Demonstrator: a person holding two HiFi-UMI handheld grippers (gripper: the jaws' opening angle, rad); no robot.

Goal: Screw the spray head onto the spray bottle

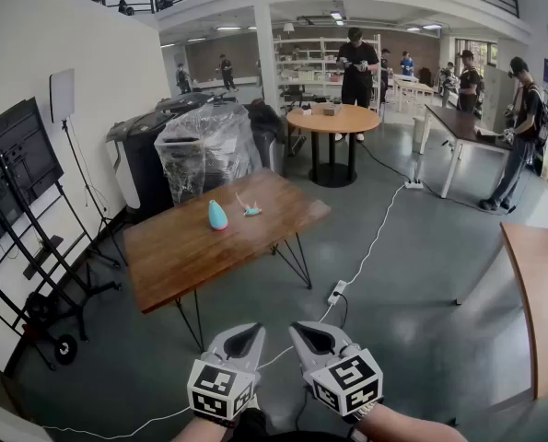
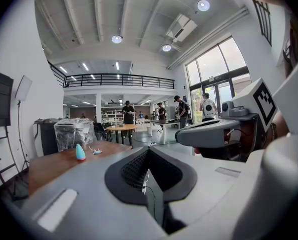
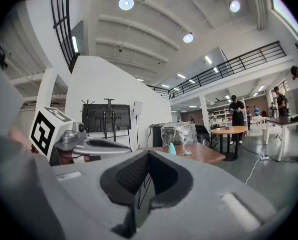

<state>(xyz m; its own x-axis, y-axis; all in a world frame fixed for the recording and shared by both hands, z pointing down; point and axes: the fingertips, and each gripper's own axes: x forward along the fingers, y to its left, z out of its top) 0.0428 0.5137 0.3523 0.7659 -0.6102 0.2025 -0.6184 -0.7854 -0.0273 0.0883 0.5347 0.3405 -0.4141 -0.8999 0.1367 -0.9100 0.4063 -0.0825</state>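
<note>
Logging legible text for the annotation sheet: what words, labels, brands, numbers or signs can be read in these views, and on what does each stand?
No text is legible in any view.
On the black-and-white marker cubes: square code patterns only, no letters or digits.
On the small blue wall plaque at far right: too small to read.
On the teal spray bottle: no print visible.

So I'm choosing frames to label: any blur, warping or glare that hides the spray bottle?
Head view: sharp, evenly lit, edges bowed; spray bottle small but clear on the table. Left gripper view: dark round corners, bright window glare, bottle readable. Right gripper view: same dark corners, bottle tiny.
</note>
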